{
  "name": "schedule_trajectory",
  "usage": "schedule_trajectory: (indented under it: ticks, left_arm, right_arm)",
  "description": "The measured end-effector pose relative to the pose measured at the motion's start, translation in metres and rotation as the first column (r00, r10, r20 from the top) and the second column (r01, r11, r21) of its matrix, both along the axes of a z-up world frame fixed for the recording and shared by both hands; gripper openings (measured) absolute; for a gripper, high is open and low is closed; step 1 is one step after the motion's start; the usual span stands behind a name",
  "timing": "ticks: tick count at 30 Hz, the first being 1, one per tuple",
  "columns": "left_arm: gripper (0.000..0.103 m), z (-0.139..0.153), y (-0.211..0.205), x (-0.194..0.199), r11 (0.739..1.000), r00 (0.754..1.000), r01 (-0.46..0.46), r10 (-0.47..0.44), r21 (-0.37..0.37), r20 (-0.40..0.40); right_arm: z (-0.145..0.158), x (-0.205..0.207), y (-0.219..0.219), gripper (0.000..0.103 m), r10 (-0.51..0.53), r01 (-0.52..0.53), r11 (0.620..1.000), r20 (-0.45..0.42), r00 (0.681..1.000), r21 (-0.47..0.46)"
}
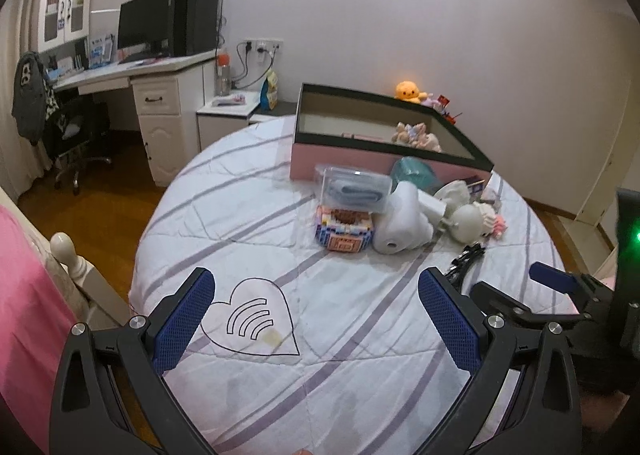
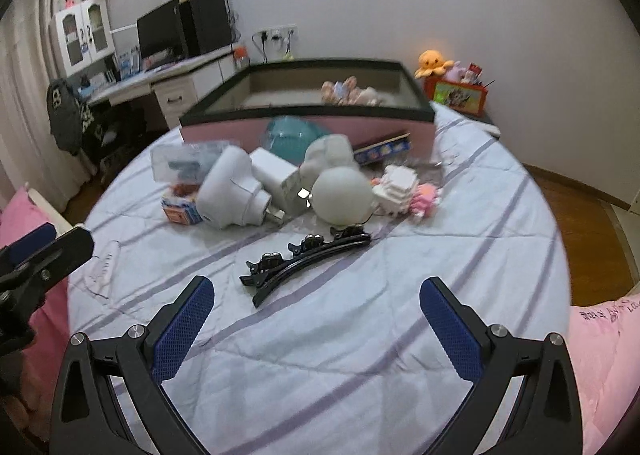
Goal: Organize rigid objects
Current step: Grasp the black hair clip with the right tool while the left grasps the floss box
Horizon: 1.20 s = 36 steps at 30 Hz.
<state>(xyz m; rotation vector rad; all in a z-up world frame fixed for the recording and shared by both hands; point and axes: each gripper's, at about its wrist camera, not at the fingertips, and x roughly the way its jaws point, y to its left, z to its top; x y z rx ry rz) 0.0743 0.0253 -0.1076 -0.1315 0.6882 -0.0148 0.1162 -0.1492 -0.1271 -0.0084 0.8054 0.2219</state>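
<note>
Left gripper: jaws spread wide, holding nothing, above the bed's near edge.
Right gripper: jaws wide apart, empty.
Black hair clip: lies flat mid-bed, just beyond the right gripper.
Clutter pile: near the far edge, against the pink box.

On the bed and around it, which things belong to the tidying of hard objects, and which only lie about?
For the job:
pink box
black hair clips
white ball
white charger
clear case
small block house

Only lying about:
orange plush toy
monitor
grey jacket
pink blanket
</note>
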Motion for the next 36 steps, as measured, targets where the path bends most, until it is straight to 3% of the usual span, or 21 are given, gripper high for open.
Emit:
schedule_trajectory:
  ticks: [4,9,15,18,20,28,36]
  left_arm:
    - [0.103,-0.009,-0.001,0.008,1.0,1.0,0.001,-0.001,-0.004,-0.024]
    - [0.103,-0.014,-0.001,0.012,1.0,0.999,0.007,-0.007,0.0,-0.04]
    - [0.103,-0.016,0.001,0.015,1.0,0.999,0.0,-0.001,-0.009,-0.049]
    - [0.103,-0.015,-0.001,0.015,1.0,0.999,0.006,-0.007,-0.009,-0.049]
    - [0.103,-0.014,-0.003,0.014,1.0,0.999,0.012,-0.012,-0.002,-0.045]
    - [0.103,-0.014,-0.007,0.021,1.0,0.999,0.018,-0.017,0.013,-0.043]
    - [0.103,-0.002,-0.016,0.059,0.999,1.0,0.023,-0.023,0.024,-0.002]
  right_arm:
    - [-0.012,0.018,0.005,0.103,0.0,0.001,1.0,-0.041,0.999,0.014]
    - [-0.027,0.032,0.013,0.103,0.032,-0.036,0.998,-0.09,0.995,-0.045]
    - [-0.027,0.039,0.016,0.103,0.2,-0.212,0.971,-0.108,0.974,-0.113]
    - [-0.028,0.046,0.014,0.103,0.227,-0.238,0.966,-0.111,0.968,-0.099]
    - [-0.027,0.045,0.016,0.098,0.244,-0.255,0.961,-0.105,0.964,-0.107]
    - [-0.023,0.023,0.009,0.097,0.221,-0.226,0.971,-0.077,0.972,-0.078]
    - [-0.022,0.022,-0.003,0.097,0.186,-0.188,0.982,-0.068,0.98,-0.021]
